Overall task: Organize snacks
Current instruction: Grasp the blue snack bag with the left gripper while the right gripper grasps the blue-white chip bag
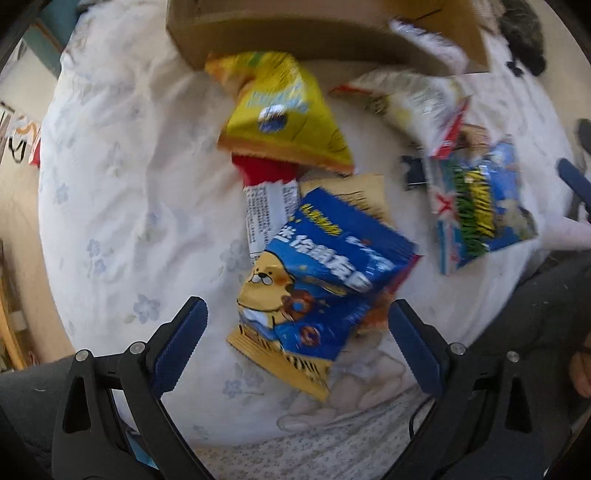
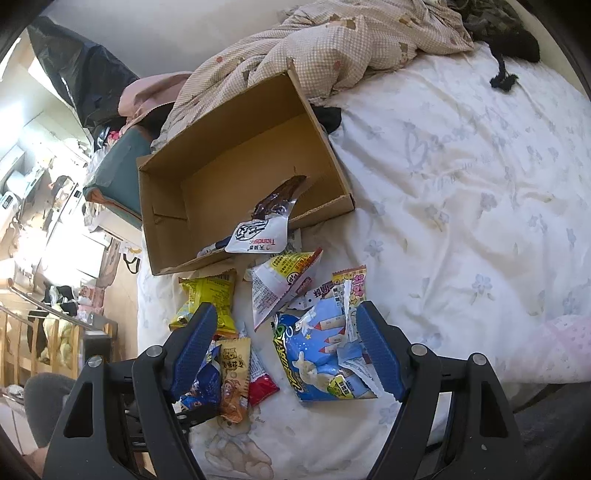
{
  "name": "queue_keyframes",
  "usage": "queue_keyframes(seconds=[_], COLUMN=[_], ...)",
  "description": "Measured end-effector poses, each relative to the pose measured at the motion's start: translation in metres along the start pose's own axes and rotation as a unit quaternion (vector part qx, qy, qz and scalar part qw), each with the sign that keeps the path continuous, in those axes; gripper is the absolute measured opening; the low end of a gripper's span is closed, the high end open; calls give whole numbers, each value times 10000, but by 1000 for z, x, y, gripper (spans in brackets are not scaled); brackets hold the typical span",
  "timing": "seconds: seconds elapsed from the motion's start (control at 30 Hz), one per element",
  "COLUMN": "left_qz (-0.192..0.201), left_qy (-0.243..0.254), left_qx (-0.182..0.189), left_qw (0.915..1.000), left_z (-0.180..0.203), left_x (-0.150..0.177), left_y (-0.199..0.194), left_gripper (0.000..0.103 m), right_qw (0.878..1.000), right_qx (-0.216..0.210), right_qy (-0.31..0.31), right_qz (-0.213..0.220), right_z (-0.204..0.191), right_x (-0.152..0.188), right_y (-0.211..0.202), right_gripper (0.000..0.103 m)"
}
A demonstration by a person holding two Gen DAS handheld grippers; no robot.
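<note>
Snack packets lie scattered on a white flowered bedsheet [image 2: 461, 184] in front of an open cardboard box [image 2: 240, 173]. My left gripper [image 1: 297, 306] points straight down, open, its blue pads [image 1: 181, 343] either side of a blue packet with a yellow cartoon dog [image 1: 317, 280], not touching it. Beyond that packet lie a red-and-white packet [image 1: 269, 192] and a yellow bag [image 1: 284, 110]. My right gripper [image 2: 286, 310] is open above a light-blue packet [image 2: 321, 362], holding nothing. A white-and-brown packet [image 2: 262, 229] leans over the box's front wall.
A white triangular packet [image 2: 280, 288], an orange packet [image 2: 232, 376] and a yellow bag [image 2: 210, 299] lie near the box. A checked quilt [image 2: 332, 48] is heaped behind the box. A dark item [image 2: 506, 33] lies at the far corner. The bed's edge drops at the left to a cluttered floor.
</note>
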State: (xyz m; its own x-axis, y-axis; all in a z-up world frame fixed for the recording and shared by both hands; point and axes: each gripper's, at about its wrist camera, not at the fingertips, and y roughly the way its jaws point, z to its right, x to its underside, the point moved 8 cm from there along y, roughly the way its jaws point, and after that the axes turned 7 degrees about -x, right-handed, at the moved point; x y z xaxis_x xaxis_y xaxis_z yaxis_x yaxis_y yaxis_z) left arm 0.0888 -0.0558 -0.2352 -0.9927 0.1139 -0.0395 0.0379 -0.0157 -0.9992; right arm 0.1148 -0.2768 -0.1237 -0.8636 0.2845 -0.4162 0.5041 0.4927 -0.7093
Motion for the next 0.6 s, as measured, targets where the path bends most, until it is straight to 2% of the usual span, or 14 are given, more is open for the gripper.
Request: queue_keyframes(seconds=[0.03,0.07,0.1,0.17,0.23,0.3,0.4,0.5,0.6], left_qz=[-21,45,136,224,313,293,318,479,736], left_qy=[-54,-73,-44,136,205,198,119,33,-160], left_qx=[10,87,210,209,101,133,280,382,506], left_qw=[10000,9999,9997,9994,9992,9993,9990,9981,9959], left_z=[-1,0,3,7,7,7,5,4,-4], left_x=[-1,-3,-3,-2,0,4,7,4,-3], left_y=[3,2,0,-6,-10,-13,-24,-40,-58], left_gripper=[96,88,72,70,62,41,33,27,26], right_qw=[10000,10000,10000,10000,9999,9999,9990,9946,9883], right_qx=[1,12,23,14,-38,-3,272,627,881], right_qy=[23,32,35,73,115,142,179,166,-32], right_qz=[-14,-24,-26,-30,-46,-88,-315,-811,-1247], right_z=[1,1,1,3,3,5,13,20,21], right_x=[-1,-1,-1,-1,-1,1,6,21,35], right_y=[2,3,3,4,4,6,17,37,54], right_gripper=[80,80,80,80,80,80,80,80,80])
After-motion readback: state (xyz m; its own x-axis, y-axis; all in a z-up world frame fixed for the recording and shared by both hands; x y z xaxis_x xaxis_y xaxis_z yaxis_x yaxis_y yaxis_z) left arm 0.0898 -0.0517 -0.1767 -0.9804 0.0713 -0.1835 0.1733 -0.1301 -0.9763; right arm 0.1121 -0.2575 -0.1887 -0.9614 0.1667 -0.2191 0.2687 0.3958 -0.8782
